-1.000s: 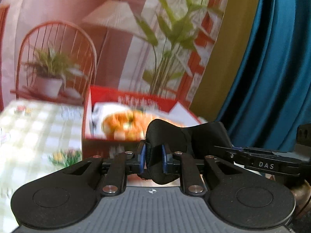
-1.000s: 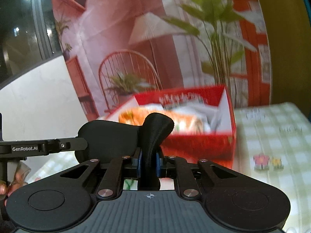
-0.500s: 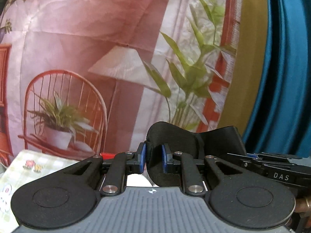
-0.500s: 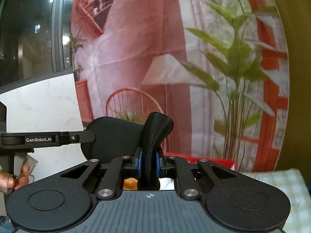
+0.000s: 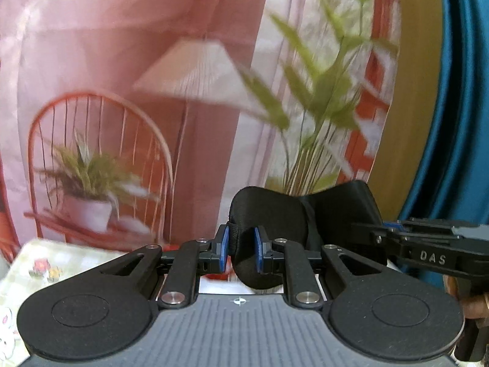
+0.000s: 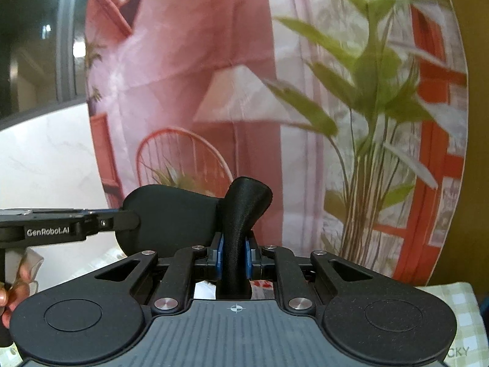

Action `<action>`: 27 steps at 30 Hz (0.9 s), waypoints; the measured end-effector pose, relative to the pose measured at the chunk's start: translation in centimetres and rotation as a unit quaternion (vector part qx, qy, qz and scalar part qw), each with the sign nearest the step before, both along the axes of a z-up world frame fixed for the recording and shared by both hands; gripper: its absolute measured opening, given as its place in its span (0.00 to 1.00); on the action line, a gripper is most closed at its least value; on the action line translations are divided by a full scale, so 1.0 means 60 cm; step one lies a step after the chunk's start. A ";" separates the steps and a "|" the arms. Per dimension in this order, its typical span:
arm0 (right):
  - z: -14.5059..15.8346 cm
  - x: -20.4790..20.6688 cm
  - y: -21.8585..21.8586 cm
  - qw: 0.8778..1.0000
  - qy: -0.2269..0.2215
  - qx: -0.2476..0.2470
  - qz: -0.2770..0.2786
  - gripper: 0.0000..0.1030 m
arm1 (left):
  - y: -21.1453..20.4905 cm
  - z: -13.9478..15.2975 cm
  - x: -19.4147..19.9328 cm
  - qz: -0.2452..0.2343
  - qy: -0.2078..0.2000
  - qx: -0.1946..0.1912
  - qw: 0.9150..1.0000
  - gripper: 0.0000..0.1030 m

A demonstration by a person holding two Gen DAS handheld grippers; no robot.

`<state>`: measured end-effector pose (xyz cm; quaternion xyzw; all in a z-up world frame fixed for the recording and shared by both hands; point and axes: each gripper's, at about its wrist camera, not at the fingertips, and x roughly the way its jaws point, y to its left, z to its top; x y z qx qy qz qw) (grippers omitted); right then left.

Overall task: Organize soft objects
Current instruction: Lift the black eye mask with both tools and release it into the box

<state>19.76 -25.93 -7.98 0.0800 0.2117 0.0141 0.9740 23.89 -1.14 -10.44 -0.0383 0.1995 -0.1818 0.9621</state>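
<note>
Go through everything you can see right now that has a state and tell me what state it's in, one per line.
left gripper: shut on one end of the black eye mask.
right gripper: shut on the other end of the mask.
black eye mask: held in the air, spanning both grippers, its pinched ends squeezed.
checkered tablecloth: lying flat, seen only at the frame edges.
printed backdrop: hanging upright behind, blurred.

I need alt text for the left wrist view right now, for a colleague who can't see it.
The left gripper is shut on one end of a soft black padded eye mask, while the right gripper reaches in from the right and grips its other end. Behind hangs a blurred pink printed backdrop showing a chair, lamp and plants.
</note>
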 end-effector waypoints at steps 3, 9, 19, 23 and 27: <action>-0.030 0.025 -0.005 0.999 0.034 -0.006 -0.008 0.12 | -0.002 -0.028 0.020 0.002 0.030 0.008 1.000 0.19; -0.091 0.050 -0.014 0.993 0.115 0.014 -0.032 0.16 | -0.004 -0.066 0.036 -0.002 0.061 0.034 0.998 0.22; -0.121 0.023 0.002 0.988 0.136 -0.025 -0.063 0.60 | 0.012 -0.062 0.014 0.015 0.047 0.023 0.998 0.88; -0.122 0.008 0.016 0.988 0.135 -0.041 -0.065 0.83 | 0.014 -0.059 0.002 0.020 0.052 0.033 0.998 0.95; -0.115 -0.009 0.030 0.989 0.124 -0.056 -0.065 0.96 | 0.023 -0.055 -0.016 0.027 0.056 0.031 0.998 1.00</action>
